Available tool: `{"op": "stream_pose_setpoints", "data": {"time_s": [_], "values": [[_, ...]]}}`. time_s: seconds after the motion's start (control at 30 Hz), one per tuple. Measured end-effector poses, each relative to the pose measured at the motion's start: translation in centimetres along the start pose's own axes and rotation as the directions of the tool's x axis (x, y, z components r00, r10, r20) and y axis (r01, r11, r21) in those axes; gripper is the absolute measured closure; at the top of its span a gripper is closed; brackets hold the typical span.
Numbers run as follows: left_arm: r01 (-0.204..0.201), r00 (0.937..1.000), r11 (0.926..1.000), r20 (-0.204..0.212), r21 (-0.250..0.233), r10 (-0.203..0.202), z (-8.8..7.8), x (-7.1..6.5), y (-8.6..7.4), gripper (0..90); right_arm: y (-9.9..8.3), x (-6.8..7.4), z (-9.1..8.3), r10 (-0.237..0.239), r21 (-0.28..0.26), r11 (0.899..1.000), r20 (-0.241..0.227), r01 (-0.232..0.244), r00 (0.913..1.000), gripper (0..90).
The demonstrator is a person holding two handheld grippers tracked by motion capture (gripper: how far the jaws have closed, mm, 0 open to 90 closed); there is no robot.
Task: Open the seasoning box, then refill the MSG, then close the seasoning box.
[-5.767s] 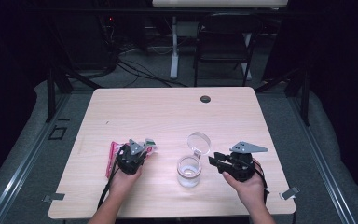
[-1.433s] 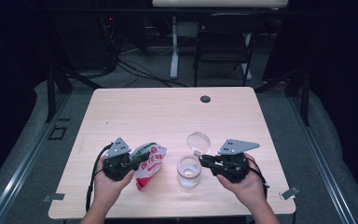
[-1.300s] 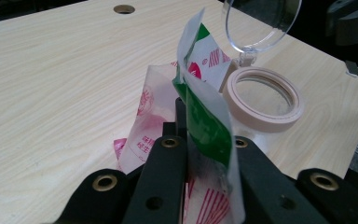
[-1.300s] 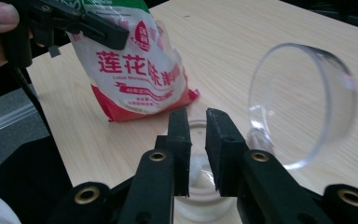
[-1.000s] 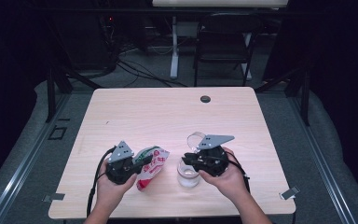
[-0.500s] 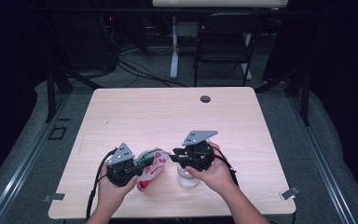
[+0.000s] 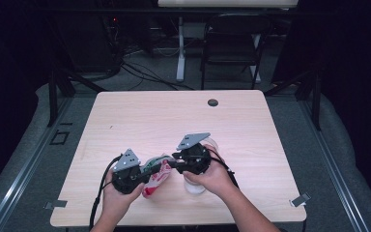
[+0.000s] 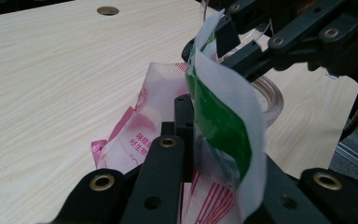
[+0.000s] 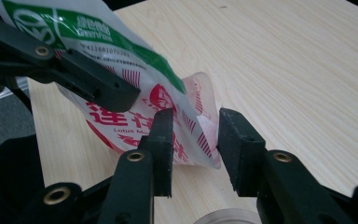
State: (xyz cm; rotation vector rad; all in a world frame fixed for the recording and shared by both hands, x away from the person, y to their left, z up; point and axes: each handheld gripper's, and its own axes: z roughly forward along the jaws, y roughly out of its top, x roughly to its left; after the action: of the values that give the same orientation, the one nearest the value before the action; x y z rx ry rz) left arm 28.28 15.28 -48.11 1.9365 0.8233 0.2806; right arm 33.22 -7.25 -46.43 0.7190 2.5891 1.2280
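While my forearms are coming in over the near edge of the counter [image 7: 125, 116], I am holding my left tongs [image 7: 142, 175] close to that edge, a little left of its middle. Their jaws are clamped together on the snack pouch [image 7: 155, 175], a white packet with red print and a green band; in the left gripper view the pouch [image 8: 214, 121] is standing up between my two black jaws, its lower end hanging just over the wood. Just beside it, toward the right, I am bringing in my right tongs [image 7: 174, 164]. Their jaws have just been opening, and in the right gripper view my right tongs [image 9: 193, 140] are standing apart around the free corner of the pouch [image 9: 186, 116]; the left pad is lying against the film, the right pad is apart from it, so they are not pinching it. Under my right hand [image 7: 212, 176] a clear glass jar [image 7: 195, 186] is standing on the counter, near the near edge, and its rim [image 8: 268, 93] is showing just behind the pouch. Farther off, near the far edge, a small dark round grommet [image 7: 213, 102] is sitting in the counter. Beyond the counter a chair [image 7: 232, 48] is standing on the floor.
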Motion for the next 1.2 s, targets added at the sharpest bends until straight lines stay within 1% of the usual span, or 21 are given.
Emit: {"op": "stream_pose_setpoints", "data": {"time_s": [0.23, 0.27, 0.3, 0.33, 0.37, 0.43, 0.5, 0.57, 0.6, 0.63, 0.7, 0.77, 0.8, 0.83, 0.9, 0.93, 1.03, 1.07, 1.13, 1.2], "values": [[0.010, 0.9998, 0.9999, 0.020, -0.007, -0.010, 0.1, 0.0, -0.2, 86.2, -0.1, 0.1, 0.4, -0.008, 0.041, 0.999, -0.020, 0.009, 0.9998, 81.2], [0.007, 0.9998, 0.9999, 0.019, -0.012, -0.007, 0.2, 0.0, -0.2, 85.0, -0.1, 0.1, 0.4, -0.011, 0.048, 0.999, -0.021, 0.012, 0.9997, 84.8], [0.003, 0.9998, 1.0000, 0.020, -0.006, -0.003, 0.2, 0.0, -0.3, 83.4, -0.1, 0.1, 0.4, -0.015, 0.051, 0.999, -0.019, 0.016, 0.9997, 87.6], [-0.004, 0.9999, 1.0000, 0.015, -0.002, 0.004, 0.2, -0.1, -0.3, 81.5, -0.2, 0.2, 0.4, -0.011, 0.053, 0.999, -0.015, 0.012, 0.9998, 89.0], [-0.001, 0.9999, 1.0000, 0.011, -0.009, 0.002, 0.3, -0.2, -0.4, 79.8, -0.2, 0.2, 0.4, -0.019, 0.061, 0.998, -0.010, 0.020, 0.9998, 90.0], [-0.006, 0.9999, 1.0000, 0.015, -0.002, 0.006, 0.3, -0.2, -0.6, 79.1, -0.4, 0.3, 0.4, -0.020, 0.057, 0.998, -0.002, 0.020, 0.9998, 90.0], [-0.012, 0.9999, 0.9999, 0.004, -0.004, 0.012, 0.4, -0.2, -0.8, 77.8, -0.5, 0.3, 0.4, -0.017, 0.048, 0.999, 0.002, 0.017, 0.9999, 90.0], [-0.009, 1.0000, 0.9999, -0.003, -0.008, 0.009, 0.3, -0.3, -1.0, 73.9, -0.6, 0.5, 0.4, -0.020, 0.039, 0.999, 0.005, 0.020, 0.9998, 90.0], [-0.015, 0.9999, 0.9998, 0.003, -0.013, 0.015, 0.3, -0.3, -1.2, 72.8, -0.6, 0.5, 0.4, -0.025, 0.037, 0.999, 0.006, 0.025, 0.9997, 90.0], [-0.011, 0.9999, 0.9998, 0.005, -0.015, 0.011, 0.3, -0.3, -1.4, 70.7, -0.6, 0.5, 0.3, -0.028, 0.036, 0.999, 0.006, 0.028, 0.9996, 90.0], [-0.009, 0.9999, 0.9998, -0.009, -0.016, 0.009, 0.5, -0.2, -1.7, 65.5, -0.8, 0.5, 0.3, -0.027, 0.030, 0.999, 0.008, 0.027, 0.9996, 90.0], [-0.014, 0.9991, 0.9999, -0.041, -0.009, 0.013, 0.6, -0.2, -2.0, 60.0, -0.9, 0.6, 0.3, -0.022, 0.018, 1.000, 0.009, 0.022, 0.9997, 90.0], [-0.018, 0.9988, 0.9998, -0.046, -0.002, 0.018, 0.7, -0.2, -2.2, 58.1, -0.9, 0.5, 0.3, -0.030, 0.024, 0.999, 0.006, 0.030, 0.9995, 90.0], [-0.014, 0.9988, 0.9999, -0.046, -0.001, 0.014, 0.8, -0.3, -2.3, 57.4, -0.9, 0.5, 0.2, -0.031, 0.024, 0.999, 0.006, 0.031, 0.9995, 90.0], [-0.027, 0.9982, 0.9996, -0.053, -0.001, 0.027, 1.0, -0.3, -2.7, 55.9, -0.9, 0.5, 0.2, -0.033, 0.024, 0.999, 0.002, 0.033, 0.9995, 90.0], [-0.028, 0.9982, 0.9996, -0.052, -0.002, 0.028, 1.1, -0.3, -2.8, 55.3, -0.9, 0.5, 0.2, -0.034, 0.022, 0.999, 0.001, 0.034, 0.9994, 90.0], [-0.014, 0.9977, 0.9998, -0.066, 0.013, 0.015, 1.4, -0.1, -3.2, 53.7, -0.9, 0.7, 0.2, -0.042, 0.022, 0.999, 0.008, 0.042, 0.9991, 90.0], [-0.011, 0.9971, 0.9997, -0.075, 0.020, 0.013, 1.4, -0.1, -3.3, 52.0, -0.9, 0.6, 0.1, -0.050, 0.026, 0.998, 0.005, 0.050, 0.9987, 90.0], [-0.004, 0.9976, 0.9999, -0.069, 0.015, 0.005, 1.5, 0.1, -3.5, 48.1, -1.0, 0.7, 0.1, -0.050, 0.024, 0.998, 0.005, 0.050, 0.9987, 90.0], [0.004, 0.9975, 0.9999, -0.071, 0.013, -0.003, 1.6, 0.2, -3.7, 42.4, -1.0, 0.6, 0.1, -0.049, 0.025, 0.999, 0.002, 0.048, 0.9988, 90.0]]}}
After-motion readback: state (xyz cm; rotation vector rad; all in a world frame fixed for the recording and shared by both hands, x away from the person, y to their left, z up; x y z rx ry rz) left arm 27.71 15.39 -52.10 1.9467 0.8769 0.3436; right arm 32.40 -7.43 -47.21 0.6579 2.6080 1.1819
